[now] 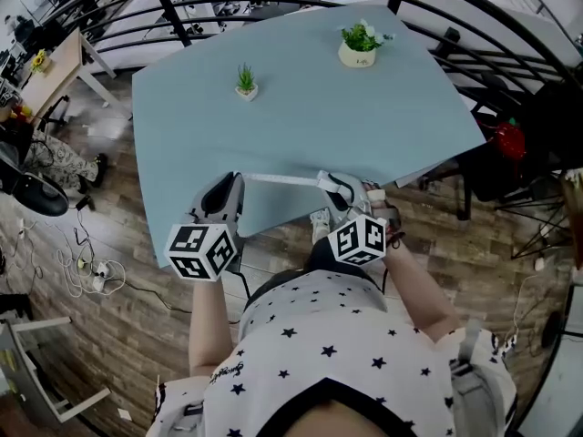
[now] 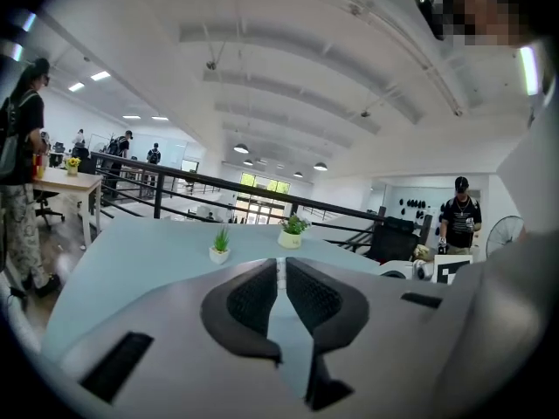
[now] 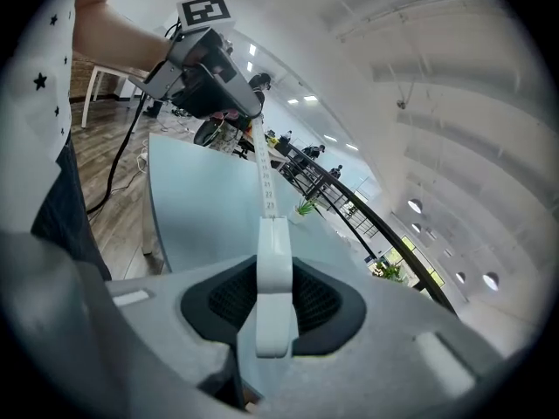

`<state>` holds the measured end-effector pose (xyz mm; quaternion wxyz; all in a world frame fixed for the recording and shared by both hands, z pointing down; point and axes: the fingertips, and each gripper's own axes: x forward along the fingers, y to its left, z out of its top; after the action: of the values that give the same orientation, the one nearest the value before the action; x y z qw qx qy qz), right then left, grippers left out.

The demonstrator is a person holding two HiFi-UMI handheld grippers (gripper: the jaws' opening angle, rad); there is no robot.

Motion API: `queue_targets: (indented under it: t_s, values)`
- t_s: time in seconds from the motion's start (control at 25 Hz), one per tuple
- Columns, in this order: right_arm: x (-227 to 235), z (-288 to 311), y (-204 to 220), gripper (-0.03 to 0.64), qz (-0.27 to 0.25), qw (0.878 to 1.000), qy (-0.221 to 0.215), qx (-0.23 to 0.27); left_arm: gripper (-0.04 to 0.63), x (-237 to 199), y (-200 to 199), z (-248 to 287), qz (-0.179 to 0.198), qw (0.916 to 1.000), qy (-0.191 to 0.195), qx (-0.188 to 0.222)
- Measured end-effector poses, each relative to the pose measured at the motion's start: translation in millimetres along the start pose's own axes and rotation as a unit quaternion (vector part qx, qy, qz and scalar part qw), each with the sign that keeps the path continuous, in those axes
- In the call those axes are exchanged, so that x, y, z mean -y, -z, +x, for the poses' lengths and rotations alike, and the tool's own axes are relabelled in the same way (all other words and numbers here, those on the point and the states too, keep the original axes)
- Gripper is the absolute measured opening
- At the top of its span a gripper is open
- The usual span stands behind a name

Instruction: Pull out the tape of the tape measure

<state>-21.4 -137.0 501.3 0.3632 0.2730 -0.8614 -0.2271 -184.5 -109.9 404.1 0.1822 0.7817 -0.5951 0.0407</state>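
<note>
White tape measure point(image 3: 272, 314) in right gripper point(image 3: 273, 273)

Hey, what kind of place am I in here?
Probably an open-plan office or workshop mezzanine: a black railing edges the floor, a desk stands beyond, and lamps hang under a high arched roof.

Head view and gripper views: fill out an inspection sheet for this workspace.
Surface: pale blue table.
Job's things: tape measure held in right gripper; tape drawn out to left gripper.
Clutter: small potted plant, larger potted plant at far side.
Grippers: left shut on tape end; right shut on tape measure.
Cables: white leads on floor at left.
Surroundings: wood floor, black railing, people standing about.
</note>
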Motion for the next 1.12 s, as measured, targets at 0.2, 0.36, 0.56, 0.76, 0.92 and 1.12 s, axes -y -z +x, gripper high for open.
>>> queue_targets:
  t_s: [0.2,0.36,0.56,0.76,0.92,1.12]
  values:
    - [-0.9,2.6,2.5,0.103,-0.017,1.000,-0.005,-0.004,0.034,-14.3,-1.8,-6.5,0.008,0.9995,-0.028,0.009]
    - [0.3,4.8,5.1,0.103,-0.019,1.000,-0.009,-0.008,0.034,-21.2,-5.7,-9.3,0.022,0.9984,-0.049,0.019]
    - [3.6,6.3,13.8,0.103,-0.017,1.000,-0.010,-0.020,0.034,-40.6,-13.4,-18.5,0.022,0.9950,-0.091,0.035]
    - [7.6,6.1,29.7,0.103,-0.020,0.999,-0.012,-0.034,0.034,-58.0,-18.8,-28.4,0.027,0.9904,-0.127,0.048]
    - [6.8,6.1,37.2,0.103,-0.036,0.998,-0.017,-0.039,0.034,-61.0,-16.7,-30.2,0.042,0.9878,-0.142,0.047]
    - [11.3,8.4,47.3,0.103,-0.030,0.998,-0.020,-0.047,0.034,-65.9,-17.1,-32.1,0.043,0.9836,-0.167,0.053]
